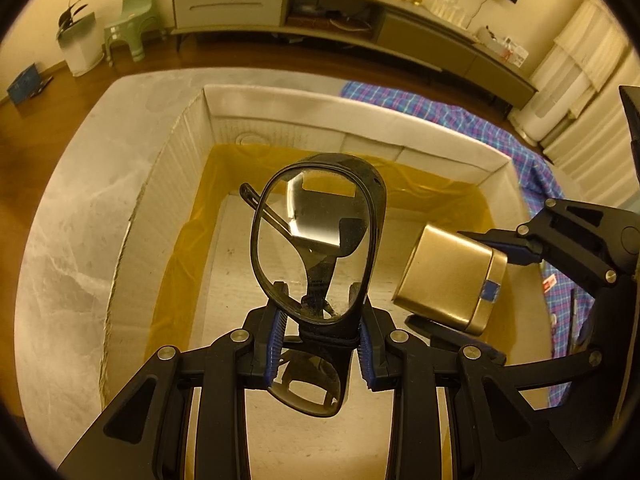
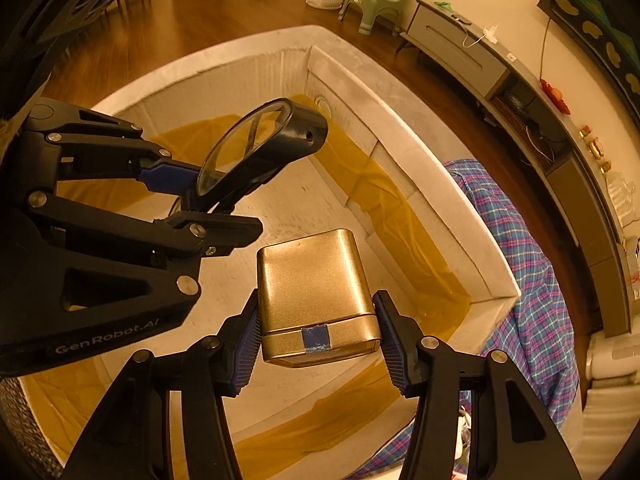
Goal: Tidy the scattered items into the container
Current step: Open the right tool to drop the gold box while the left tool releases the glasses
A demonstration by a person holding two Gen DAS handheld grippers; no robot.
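A pale grey marbled table bears an open white cardboard box and a blue-purple plaid cloth beside it

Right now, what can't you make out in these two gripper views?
- Left wrist: goggles, lower lens partly hidden behind the left gripper.
- Right wrist: tin's lid end faces the camera, contents unseen.
- Both: box floor partly blocked by grippers; plaid cloth cut off.

I'm holding the goggles clamped in my left gripper over the cardboard box, the right gripper gripping a gold tin alongside.
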